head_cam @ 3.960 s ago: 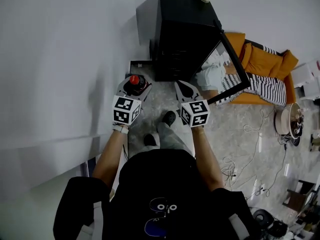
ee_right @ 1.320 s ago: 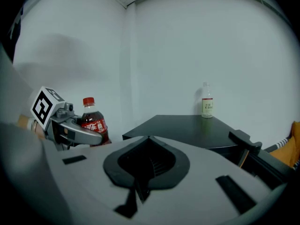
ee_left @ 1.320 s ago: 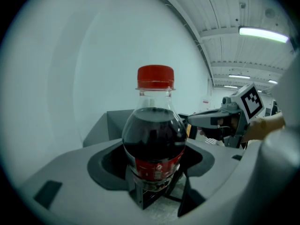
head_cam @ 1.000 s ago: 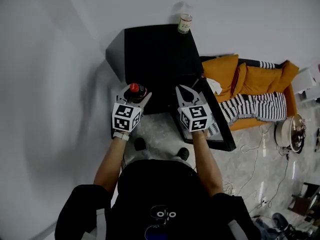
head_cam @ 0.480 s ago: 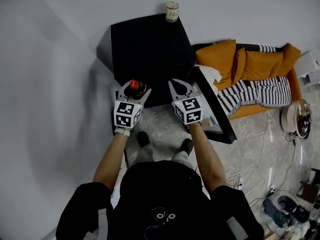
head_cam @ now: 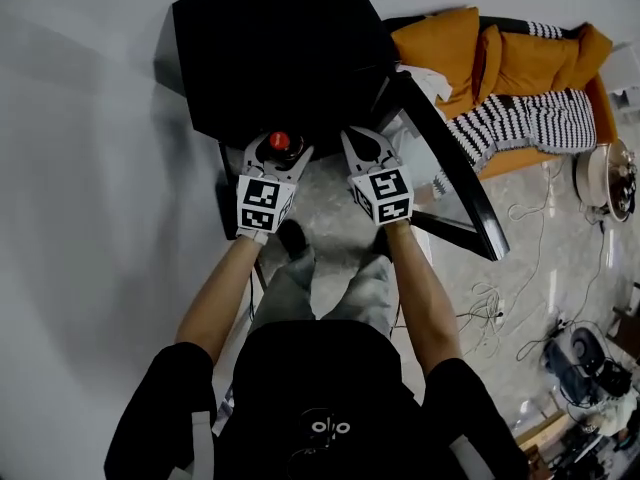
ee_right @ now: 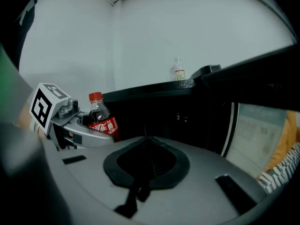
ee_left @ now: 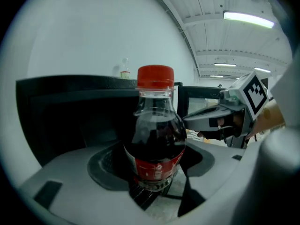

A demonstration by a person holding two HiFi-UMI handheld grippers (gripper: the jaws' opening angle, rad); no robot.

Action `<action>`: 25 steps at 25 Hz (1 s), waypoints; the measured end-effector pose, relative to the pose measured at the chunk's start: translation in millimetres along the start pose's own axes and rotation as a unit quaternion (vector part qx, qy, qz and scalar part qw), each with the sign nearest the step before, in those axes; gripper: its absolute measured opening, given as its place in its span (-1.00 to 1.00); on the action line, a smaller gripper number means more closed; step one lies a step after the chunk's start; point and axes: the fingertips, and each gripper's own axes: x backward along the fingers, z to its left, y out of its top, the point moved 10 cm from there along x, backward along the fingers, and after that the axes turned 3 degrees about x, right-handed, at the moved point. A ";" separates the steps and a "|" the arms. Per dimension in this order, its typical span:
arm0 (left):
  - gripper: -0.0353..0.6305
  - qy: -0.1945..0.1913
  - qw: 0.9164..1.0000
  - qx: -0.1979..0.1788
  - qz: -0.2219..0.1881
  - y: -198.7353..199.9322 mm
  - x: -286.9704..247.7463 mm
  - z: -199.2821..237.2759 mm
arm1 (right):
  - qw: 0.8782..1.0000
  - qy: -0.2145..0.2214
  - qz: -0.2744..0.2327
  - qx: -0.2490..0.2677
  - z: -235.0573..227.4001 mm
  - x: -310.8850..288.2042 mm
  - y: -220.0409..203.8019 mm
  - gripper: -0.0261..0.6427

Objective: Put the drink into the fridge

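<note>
A small cola bottle (head_cam: 280, 142) with a red cap and red label stands upright between the jaws of my left gripper (head_cam: 277, 154), which is shut on its lower body (ee_left: 156, 139). The black fridge (head_cam: 280, 48) is right in front of it, with its glass door (head_cam: 452, 186) swung open to the right. My right gripper (head_cam: 364, 144) is beside the left one, level with it, shut and holding nothing (ee_right: 146, 143). In the right gripper view the bottle (ee_right: 100, 118) and the left gripper (ee_right: 77, 128) show at the left, before the fridge's dark interior (ee_right: 187, 118).
A small pale bottle (ee_right: 177, 71) stands on the fridge top. An orange sofa (head_cam: 470, 43) with a striped blanket (head_cam: 520, 118) is behind the open door. Cables (head_cam: 505, 303) lie on the floor at the right. A white wall (head_cam: 90, 168) runs along the left.
Both grippers have come down together in front of the fridge, the left one still holding the cola bottle. The fridge fills more of the head view and the bottle on top has left the frame.
</note>
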 end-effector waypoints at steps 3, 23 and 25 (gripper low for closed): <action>0.03 -0.011 1.000 -0.010 0.005 -25.3 -16.8 -4.1 | 1.000 -0.004 -0.001 -0.010 -4.8 -1.1 -26.9 -0.90; 0.03 -0.031 0.999 -0.014 0.019 -91.2 -60.6 -0.7 | 0.999 -0.033 0.006 -0.040 -8.7 -20.0 -107.9 -0.90; 0.03 -0.031 0.999 -0.012 0.020 -94.6 -62.0 -0.8 | 0.998 -0.041 0.004 -0.044 -8.8 -21.6 -112.7 -0.90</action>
